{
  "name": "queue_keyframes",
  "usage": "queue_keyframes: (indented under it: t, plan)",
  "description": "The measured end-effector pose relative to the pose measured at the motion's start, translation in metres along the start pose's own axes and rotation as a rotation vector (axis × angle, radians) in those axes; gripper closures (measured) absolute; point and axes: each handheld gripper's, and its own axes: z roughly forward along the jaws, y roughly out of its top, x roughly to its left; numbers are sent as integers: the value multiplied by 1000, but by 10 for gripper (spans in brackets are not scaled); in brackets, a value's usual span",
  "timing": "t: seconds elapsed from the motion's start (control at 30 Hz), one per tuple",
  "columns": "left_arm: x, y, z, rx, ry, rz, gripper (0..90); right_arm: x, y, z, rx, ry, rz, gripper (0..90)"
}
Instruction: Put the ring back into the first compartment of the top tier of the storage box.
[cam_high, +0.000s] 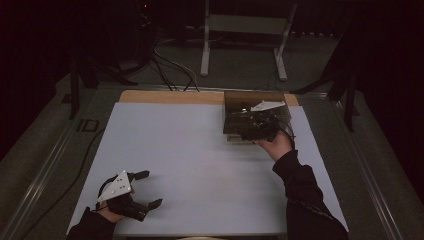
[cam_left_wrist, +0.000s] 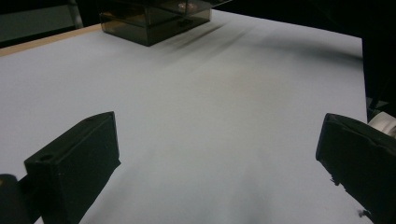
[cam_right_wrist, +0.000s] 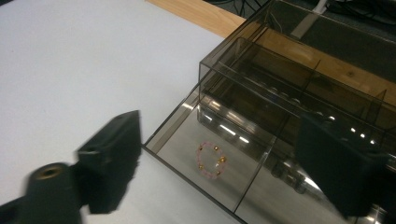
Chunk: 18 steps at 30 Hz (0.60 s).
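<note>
Near the far right corner of the white table (cam_high: 200, 150), a smoky see-through box (cam_high: 255, 117) stands against the strip of bare wood along the far edge. Its lower drawer (cam_right_wrist: 210, 163) is pulled out toward the person, and a small pink bead bracelet with gold beads (cam_right_wrist: 210, 160) lies flat on the drawer floor, near its front rim and left wall, touching neither. The right gripper (cam_right_wrist: 219, 163) hangs just above the drawer with its jaws spread wide either side of the bracelet, pressing on nothing; one jaw is outside the drawer's left wall, over the white top. In the high view the right gripper (cam_high: 260, 127) covers the box's near side, the hand (cam_high: 275, 146) just behind it.

At the near left corner the left gripper (cam_high: 142, 189) rests low over the table, jaws wide open with bare surface between them, close to the near edge and the left edge. Between the two grippers the white top lies open across the whole middle and far left.
</note>
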Motion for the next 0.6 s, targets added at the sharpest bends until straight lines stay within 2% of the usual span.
queue_keyframes:
  t: [0.03,0.13,0.3,0.6]
  plan:
    - [0,0,0,0,1,0,10,0,0,-1,-5,3,6,141]
    - [0,0,0,1,1,1,10,-2,-2,-6,-21,17,8,66]
    - [0,0,0,3,2,1,10,-8,-5,-15,-52,11,36,35]
    - [0,0,1,-1,-1,1,10,-10,-11,-27,-66,6,-1,19]
